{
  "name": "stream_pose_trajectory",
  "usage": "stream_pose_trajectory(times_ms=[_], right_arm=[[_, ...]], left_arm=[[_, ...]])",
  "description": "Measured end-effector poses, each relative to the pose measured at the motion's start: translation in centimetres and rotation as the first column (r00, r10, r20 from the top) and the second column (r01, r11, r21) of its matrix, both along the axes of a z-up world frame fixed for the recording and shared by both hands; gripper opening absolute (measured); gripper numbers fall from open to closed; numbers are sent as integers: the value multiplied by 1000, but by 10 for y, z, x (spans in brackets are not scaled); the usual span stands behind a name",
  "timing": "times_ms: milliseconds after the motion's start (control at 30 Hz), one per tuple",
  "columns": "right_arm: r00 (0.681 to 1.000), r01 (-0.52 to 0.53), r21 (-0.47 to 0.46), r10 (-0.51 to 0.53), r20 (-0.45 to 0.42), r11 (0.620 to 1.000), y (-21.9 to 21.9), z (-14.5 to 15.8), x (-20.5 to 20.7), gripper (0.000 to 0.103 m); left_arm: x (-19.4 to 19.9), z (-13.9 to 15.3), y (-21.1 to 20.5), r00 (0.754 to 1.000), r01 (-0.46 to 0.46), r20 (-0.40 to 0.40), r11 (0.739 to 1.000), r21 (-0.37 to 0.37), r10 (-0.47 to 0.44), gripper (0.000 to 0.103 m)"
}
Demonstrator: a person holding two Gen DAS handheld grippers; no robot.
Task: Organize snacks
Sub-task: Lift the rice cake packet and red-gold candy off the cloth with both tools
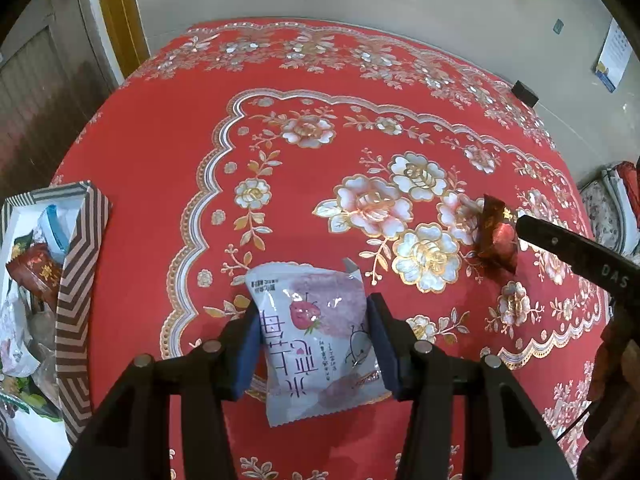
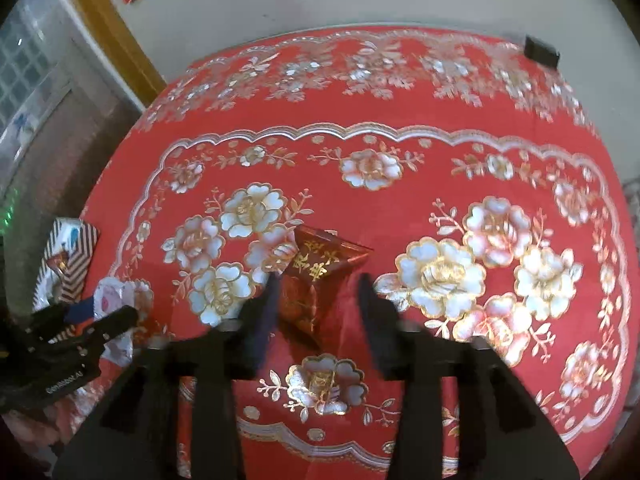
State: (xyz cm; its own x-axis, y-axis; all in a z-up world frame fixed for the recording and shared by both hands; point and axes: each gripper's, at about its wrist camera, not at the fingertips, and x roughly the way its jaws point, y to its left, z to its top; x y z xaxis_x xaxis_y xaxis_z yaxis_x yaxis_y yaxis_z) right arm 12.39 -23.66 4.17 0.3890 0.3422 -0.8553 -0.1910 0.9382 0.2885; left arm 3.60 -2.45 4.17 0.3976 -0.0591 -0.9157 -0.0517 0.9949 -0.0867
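My left gripper [image 1: 312,312] is shut on a white snack packet [image 1: 316,360] printed with a strawberry, its blue pads pressing both sides. The packet hangs just above the red floral tablecloth [image 1: 152,160]. Further right lies a dark red packet [image 1: 496,236] with gold writing, and a finger [image 1: 560,240] of my right gripper is beside it. In the right wrist view that red packet [image 2: 324,260] lies crumpled on the cloth. My right gripper [image 2: 319,280] stands open around its near end, with a gap showing at the right pad. At the left edge of that view is the left gripper [image 2: 100,312] with the white packet [image 2: 112,296].
A striped cardboard box [image 1: 80,280] holding several snack packets stands at the table's left edge, also seen as the striped box [image 2: 72,264] from the right wrist. A small black object [image 1: 526,92] sits at the far right rim. A wall runs behind the table.
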Motion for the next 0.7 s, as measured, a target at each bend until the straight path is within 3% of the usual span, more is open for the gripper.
stream_pose_trajectory(times_ms=[167,333,400,467,567,700], right_arm=[[999,10,-37,-11,-37,999,13,-9,5,54],[996,27,-8,-27,-84,1000,23,-27,17,55],[998,17,-28,-19,-63,999,26,-27,17,50],[999,7,-63,-10,-46,998,25,-27,15,35],[999,-5,-58,2,-46,998,20,-27,15,33],[999,-29,-67,26,-44,997,16,-27,9,33]], left_arm=[[-1,-3,1,1000,-2,-19,1000,-16,1,53],[-5,-5,-5,999,24,-35,999,-24,-25,53],[-5,-8,-7,999,27,-47,999,-33,-29,53],[-4,-13,-7,998,24,-63,999,-32,-26,54],[-4,-18,-11,997,32,-74,999,-34,-34,56],[-5,-20,-20,995,65,-70,998,18,-64,56]])
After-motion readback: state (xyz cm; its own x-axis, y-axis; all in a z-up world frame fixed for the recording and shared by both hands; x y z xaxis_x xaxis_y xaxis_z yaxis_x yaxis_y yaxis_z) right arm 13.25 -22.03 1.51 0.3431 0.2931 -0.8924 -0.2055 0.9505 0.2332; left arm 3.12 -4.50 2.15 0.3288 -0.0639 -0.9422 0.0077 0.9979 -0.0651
